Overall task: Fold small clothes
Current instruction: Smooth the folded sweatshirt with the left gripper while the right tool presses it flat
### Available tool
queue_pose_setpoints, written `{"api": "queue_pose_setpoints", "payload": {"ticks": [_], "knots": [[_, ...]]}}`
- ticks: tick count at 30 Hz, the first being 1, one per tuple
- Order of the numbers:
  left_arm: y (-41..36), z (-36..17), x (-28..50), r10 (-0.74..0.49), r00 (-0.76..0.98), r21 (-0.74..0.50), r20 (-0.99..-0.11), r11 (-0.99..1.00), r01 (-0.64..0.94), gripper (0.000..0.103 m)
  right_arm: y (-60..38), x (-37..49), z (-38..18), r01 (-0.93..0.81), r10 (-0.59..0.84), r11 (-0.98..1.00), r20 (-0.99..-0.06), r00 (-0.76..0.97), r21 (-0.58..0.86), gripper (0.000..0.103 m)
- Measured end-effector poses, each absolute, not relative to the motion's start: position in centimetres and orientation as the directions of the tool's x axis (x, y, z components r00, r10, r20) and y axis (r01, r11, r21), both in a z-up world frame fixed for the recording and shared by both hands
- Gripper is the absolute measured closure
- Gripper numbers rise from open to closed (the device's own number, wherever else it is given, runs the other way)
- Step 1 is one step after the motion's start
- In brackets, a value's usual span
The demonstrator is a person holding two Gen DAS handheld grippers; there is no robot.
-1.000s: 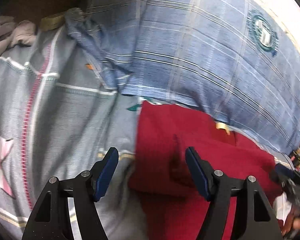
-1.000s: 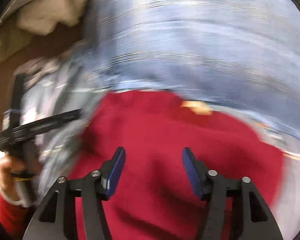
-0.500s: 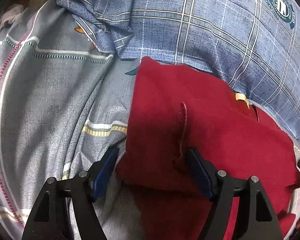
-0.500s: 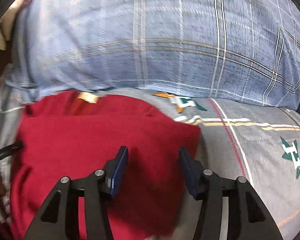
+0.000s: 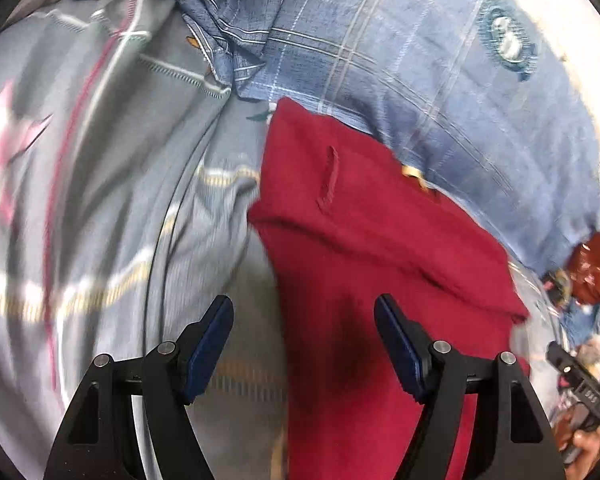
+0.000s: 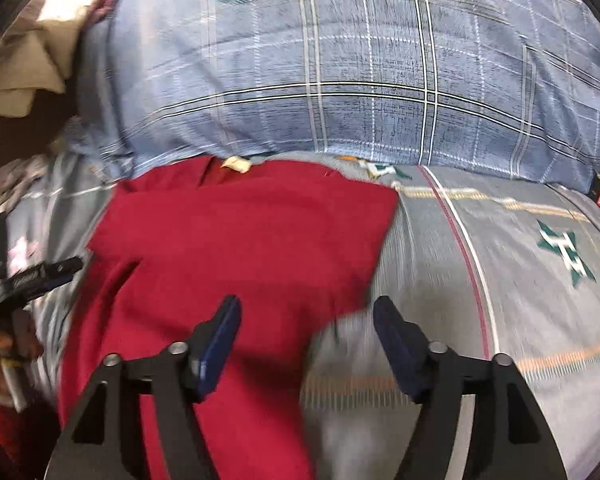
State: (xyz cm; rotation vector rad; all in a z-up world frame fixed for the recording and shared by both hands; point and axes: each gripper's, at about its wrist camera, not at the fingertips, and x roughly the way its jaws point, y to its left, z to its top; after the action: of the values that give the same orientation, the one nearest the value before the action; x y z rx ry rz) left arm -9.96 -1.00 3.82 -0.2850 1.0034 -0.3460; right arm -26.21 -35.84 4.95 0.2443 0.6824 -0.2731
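in the left wrist view, the red cloth (image 5: 380,248) lies on the grey bed sheet (image 5: 112,200), just below the blue checked pillow (image 5: 440,80). the left gripper (image 5: 304,344) is spread wide over the cloth's left edge, pinching nothing.

in the right wrist view, the right gripper (image 6: 306,346) has just been opening. it is spread over the red cloth's (image 6: 240,240) right edge. the pillow (image 6: 360,72) sits above the cloth.

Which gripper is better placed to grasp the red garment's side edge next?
Probably left: the left gripper stands open astride the red garment edge. The right gripper, jaws just opening, straddles only a lower corner.
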Motion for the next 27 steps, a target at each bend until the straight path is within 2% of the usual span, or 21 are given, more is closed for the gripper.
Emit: {"api": "queue_pose_setpoints", "payload": {"ticks": [7,15,25,27], "knots": [[0.2,2.6,-17.6,-0.305,0.453,-0.249,-0.838,0.952,0.180,0.030,-32.7,-32.7,2.2,0.302,-0.081,0.926,-0.664,0.743,0.225,0.029],[-0.8,2.6,-21.8,-0.220,0.490,-0.143,-0.843,0.971,0.191,0.030,-29.8,-34.2,-0.1,0.315,-0.061,0.914,-0.681,0.729,0.255,0.029],[-0.7,3.0,-24.7,-0.258,0.460,-0.177,-0.850,0.961,0.212,0.030,-28.7,-35.7,-1.4,0.343,-0.068,0.900,-0.692,0.718,0.268,0.029],[-0.7,3.1,-25.1,-0.291,0.445,-0.216,-0.847,0.953,0.213,0.030,-28.6,-36.4,-1.7,0.349,-0.074,0.899,-0.695,0.715,0.264,0.029]]}}
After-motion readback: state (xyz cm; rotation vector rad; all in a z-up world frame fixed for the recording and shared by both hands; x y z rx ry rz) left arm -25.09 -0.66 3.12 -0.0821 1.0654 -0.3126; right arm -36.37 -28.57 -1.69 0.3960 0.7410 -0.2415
